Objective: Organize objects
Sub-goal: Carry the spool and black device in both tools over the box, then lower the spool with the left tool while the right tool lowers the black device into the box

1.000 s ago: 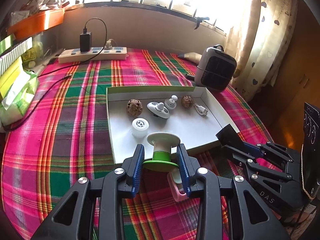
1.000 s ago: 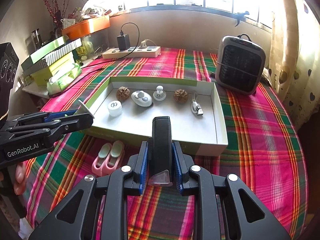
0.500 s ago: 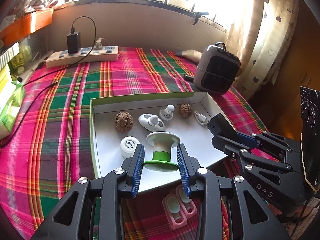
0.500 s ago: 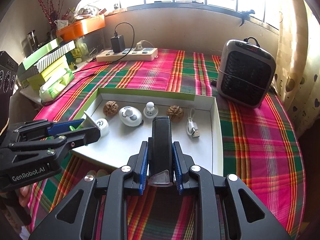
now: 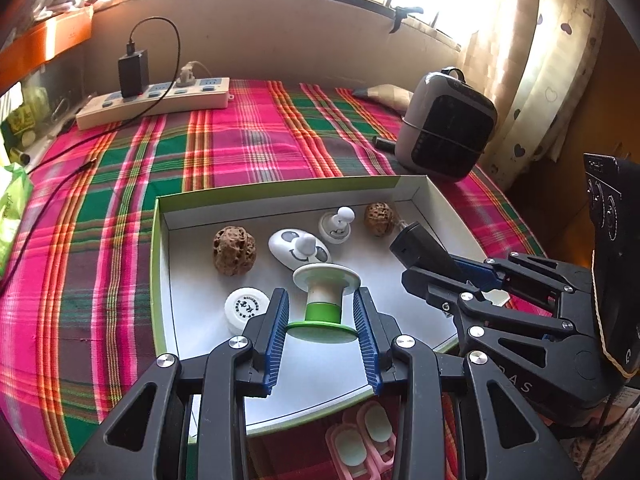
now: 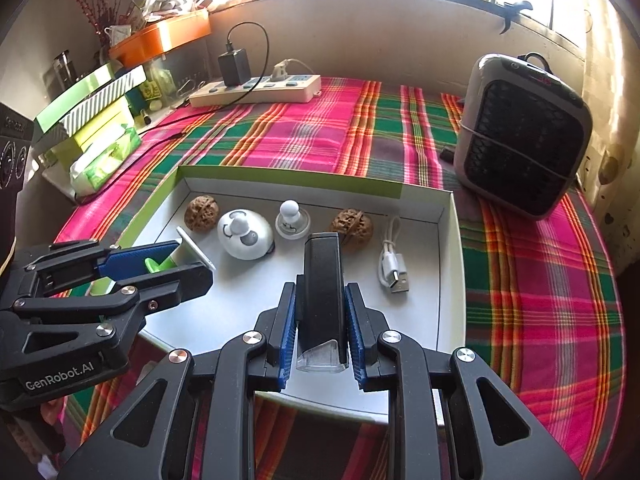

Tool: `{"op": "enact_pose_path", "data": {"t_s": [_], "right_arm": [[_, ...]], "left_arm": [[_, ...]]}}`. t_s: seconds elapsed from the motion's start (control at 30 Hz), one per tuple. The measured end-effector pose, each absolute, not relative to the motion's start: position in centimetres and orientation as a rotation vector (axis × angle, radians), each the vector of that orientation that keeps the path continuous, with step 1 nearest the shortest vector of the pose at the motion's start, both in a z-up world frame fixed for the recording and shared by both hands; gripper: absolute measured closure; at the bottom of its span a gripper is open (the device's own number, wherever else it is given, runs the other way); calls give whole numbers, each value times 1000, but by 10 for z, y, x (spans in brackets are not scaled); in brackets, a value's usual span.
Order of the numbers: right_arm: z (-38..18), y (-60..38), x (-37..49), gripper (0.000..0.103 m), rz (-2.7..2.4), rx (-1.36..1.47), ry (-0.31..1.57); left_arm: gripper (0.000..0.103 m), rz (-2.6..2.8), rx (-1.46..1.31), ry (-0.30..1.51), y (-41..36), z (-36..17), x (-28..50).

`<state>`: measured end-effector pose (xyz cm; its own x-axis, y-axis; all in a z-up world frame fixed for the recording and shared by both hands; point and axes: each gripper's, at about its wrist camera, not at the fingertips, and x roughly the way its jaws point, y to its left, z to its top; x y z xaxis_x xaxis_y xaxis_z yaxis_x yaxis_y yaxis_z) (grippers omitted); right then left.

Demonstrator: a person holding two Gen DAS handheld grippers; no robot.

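Note:
My left gripper (image 5: pixel 319 296) is shut on a green and white spool (image 5: pixel 326 278), held upright above the near part of the white tray (image 5: pixel 160 264). In the right wrist view that left gripper (image 6: pixel 168 266) hangs over the tray's left side. My right gripper (image 6: pixel 320 292) is shut on a black block (image 6: pixel 321 264) with a clear near end, above the tray's front middle. In the tray lie two walnuts (image 5: pixel 234 251) (image 5: pixel 379 219), a white panda-face piece (image 5: pixel 298 249), a small white knob piece (image 5: pixel 336 226), a white round cap (image 5: pixel 246 306) and a USB cable (image 6: pixel 394 268).
The tray sits on a plaid cloth (image 5: pixel 248 148). A pink two-pad item (image 5: pixel 360 444) lies on the cloth before the tray's front edge. A small heater (image 6: pixel 524 136) stands at the back right, a power strip (image 6: pixel 256 88) at the back, stacked boxes (image 6: pixel 88 120) at the left.
Both grippers have moved forward and a little down, from over the cloth to over the tray, each keeping its object. The pink item has slid towards the bottom of the left wrist view.

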<state>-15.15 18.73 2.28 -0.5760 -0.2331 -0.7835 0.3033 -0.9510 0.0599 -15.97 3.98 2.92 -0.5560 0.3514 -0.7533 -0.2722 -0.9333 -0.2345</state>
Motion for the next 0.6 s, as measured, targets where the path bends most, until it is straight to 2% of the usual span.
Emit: {"op": "enact_pose_path", "data": {"t_s": [0.6], "right_arm": [[6,193,-166,78,-2541,1298,140]], "left_arm": [[72,2481,-1272,-74,53,15,-170]]}}
